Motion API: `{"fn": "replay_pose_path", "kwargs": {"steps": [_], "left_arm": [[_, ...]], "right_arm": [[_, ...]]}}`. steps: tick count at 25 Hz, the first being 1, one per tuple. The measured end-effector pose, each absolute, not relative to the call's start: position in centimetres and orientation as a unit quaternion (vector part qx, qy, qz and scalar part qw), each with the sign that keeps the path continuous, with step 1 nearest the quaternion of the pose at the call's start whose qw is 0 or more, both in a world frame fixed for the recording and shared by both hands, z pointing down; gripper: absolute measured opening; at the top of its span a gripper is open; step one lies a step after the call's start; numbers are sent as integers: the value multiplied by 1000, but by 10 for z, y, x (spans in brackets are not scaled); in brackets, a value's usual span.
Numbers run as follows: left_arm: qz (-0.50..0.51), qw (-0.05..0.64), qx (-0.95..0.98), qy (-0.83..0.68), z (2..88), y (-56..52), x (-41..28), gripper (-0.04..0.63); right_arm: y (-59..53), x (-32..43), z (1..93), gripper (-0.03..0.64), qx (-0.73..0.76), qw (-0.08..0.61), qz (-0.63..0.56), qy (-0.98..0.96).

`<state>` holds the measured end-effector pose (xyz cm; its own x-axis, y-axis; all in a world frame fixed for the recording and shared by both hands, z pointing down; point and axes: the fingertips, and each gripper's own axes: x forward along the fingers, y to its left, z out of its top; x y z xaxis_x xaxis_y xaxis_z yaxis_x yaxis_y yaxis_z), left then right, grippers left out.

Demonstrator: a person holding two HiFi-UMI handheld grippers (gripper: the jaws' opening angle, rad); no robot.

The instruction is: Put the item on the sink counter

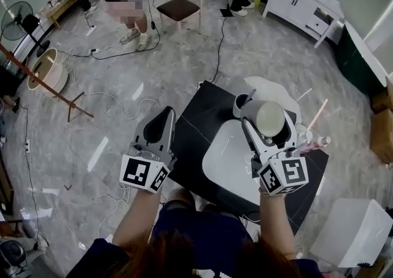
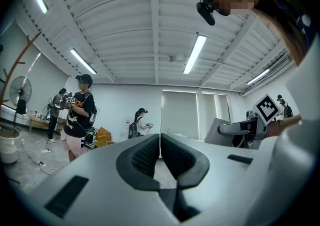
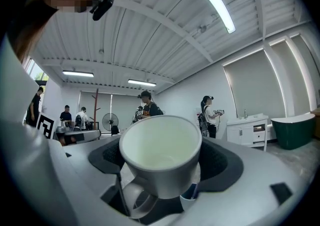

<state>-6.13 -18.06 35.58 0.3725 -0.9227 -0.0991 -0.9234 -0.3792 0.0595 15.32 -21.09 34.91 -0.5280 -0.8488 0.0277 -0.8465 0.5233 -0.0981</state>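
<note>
My right gripper (image 1: 265, 124) is shut on a pale grey mug (image 1: 271, 118) and holds it above the black sink counter (image 1: 202, 117), at the far rim of the white basin (image 1: 224, 157). In the right gripper view the mug (image 3: 161, 156) sits between the jaws with its mouth towards the camera and its handle low; it looks empty. My left gripper (image 1: 164, 117) hangs left of the counter over the floor, jaws shut with nothing between them (image 2: 160, 136). A second cup (image 1: 240, 105) stands on the counter behind the basin.
A pink bottle (image 1: 315, 142) lies at the counter's right edge. A white box (image 1: 353, 232) stands at the lower right. Cables cross the marble floor. Farther off are a chair (image 1: 178, 8), a white cabinet (image 1: 304, 2), a fan (image 1: 16, 22), a bucket (image 1: 47, 71) and standing people.
</note>
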Motion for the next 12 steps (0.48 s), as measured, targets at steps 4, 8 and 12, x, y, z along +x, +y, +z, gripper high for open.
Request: {"fn": "replay_pose_path", "kwargs": {"steps": [4, 8, 12], "left_arm": [[53, -8, -840, 541, 368, -204, -60, 25], [51, -11, -851, 523, 373, -232, -67, 24], [48, -11, -860, 508, 376, -259, -78, 24]], "right_arm": [[-226, 154, 361, 445, -506, 4, -62, 860], [-241, 148, 365, 445, -525, 1, -67, 848], [-257, 135, 372, 445, -535, -4, -67, 842]]}}
